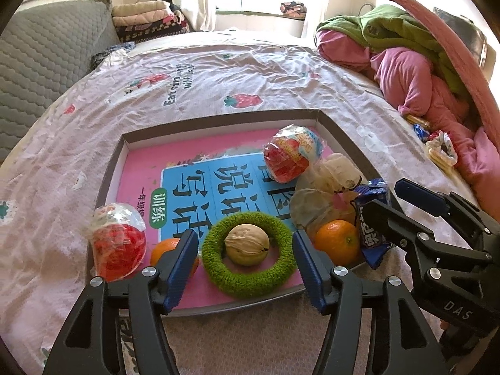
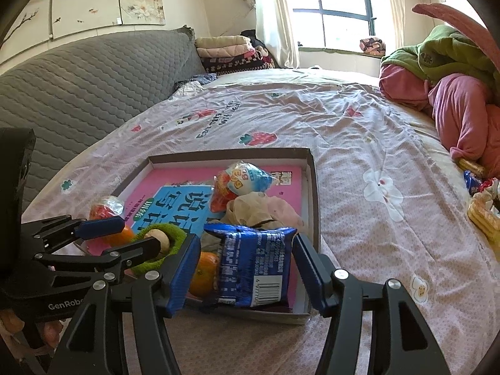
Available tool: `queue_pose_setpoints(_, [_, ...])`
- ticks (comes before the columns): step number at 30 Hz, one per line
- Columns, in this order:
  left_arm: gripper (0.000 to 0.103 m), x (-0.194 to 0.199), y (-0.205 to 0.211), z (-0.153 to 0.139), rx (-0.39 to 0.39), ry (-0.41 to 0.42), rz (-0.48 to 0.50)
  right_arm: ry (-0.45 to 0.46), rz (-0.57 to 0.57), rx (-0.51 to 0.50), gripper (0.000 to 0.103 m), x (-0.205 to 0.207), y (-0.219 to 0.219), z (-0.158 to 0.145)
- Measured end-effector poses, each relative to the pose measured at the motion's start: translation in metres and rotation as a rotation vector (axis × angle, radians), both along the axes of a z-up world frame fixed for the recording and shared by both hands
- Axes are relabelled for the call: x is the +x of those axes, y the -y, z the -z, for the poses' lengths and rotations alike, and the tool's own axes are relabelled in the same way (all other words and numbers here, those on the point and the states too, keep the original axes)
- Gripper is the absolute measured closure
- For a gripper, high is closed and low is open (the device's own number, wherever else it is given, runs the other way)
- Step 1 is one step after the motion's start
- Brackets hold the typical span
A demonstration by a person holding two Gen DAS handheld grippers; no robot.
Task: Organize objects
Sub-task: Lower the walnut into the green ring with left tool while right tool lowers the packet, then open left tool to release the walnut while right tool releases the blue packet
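Bed-top scene as I see it through both wrist cameras. A shallow cardboard box (image 1: 339,131) lies on the pink printed bedsheet (image 1: 218,72), its floor covered by a pink and blue workbook (image 1: 187,193). My left gripper (image 1: 245,264) stands with its fingers spread wide, holding nothing; between them, in the near part of the box, lies a green fuzzy ring (image 1: 248,281) with a walnut (image 1: 247,243) resting in its hole. An orange (image 1: 337,242) sits just right of the ring, and a second orange (image 1: 164,248) shows partly behind the left finger. A red snack in clear wrap (image 1: 118,247) leans at the near left corner of the box; a similar red and blue wrapped snack (image 1: 292,156) lies toward the far right, touching a crumpled translucent bag (image 1: 325,187). My right gripper (image 2: 247,268) is also parted, its blue pads on either side of a blue snack packet (image 2: 253,265) that stands in the near right corner of the box; whether the pads press on the packet I cannot tell. A pile of pink and green bedding (image 1: 406,62) occupies the right side of the bed, with loose biscuit packets (image 2: 481,209) near it, well apart from the box. A grey quilted headboard (image 2: 93,84) lines the left
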State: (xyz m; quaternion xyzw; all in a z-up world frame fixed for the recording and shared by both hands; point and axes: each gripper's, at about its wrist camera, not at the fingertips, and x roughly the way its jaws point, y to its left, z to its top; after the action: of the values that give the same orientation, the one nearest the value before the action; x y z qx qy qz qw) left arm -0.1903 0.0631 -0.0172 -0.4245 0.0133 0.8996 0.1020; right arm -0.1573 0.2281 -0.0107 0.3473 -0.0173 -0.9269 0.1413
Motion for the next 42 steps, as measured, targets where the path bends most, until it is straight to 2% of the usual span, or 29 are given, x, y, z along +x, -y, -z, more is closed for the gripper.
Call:
queue_pose_setpoints(20, [0.031, 0.028, 0.013, -0.037, 0.004, -0.063, -0.037, -0.054, -0.013, 0.0, 0.042, 0.023, 0.008, -0.032])
queue_pose_setpoints(23, [0.03, 0.033, 0.015, -0.041, 0.008, -0.071, -0.042, -0.06, -0.014, 0.002, 0.038, 0.028, 0.01, -0.036])
queue_pose_setpoints(25, [0.03, 0.035, 0.017, -0.044, 0.011, -0.075, -0.046, -0.059, -0.019, 0.002, 0.035, 0.03, 0.011, -0.037])
queue_pose_setpoints(42, [0.029, 0.046, 0.026, -0.054, 0.028, -0.093, -0.066, -0.084, -0.018, 0.006, 0.034, 0.041, 0.015, -0.05])
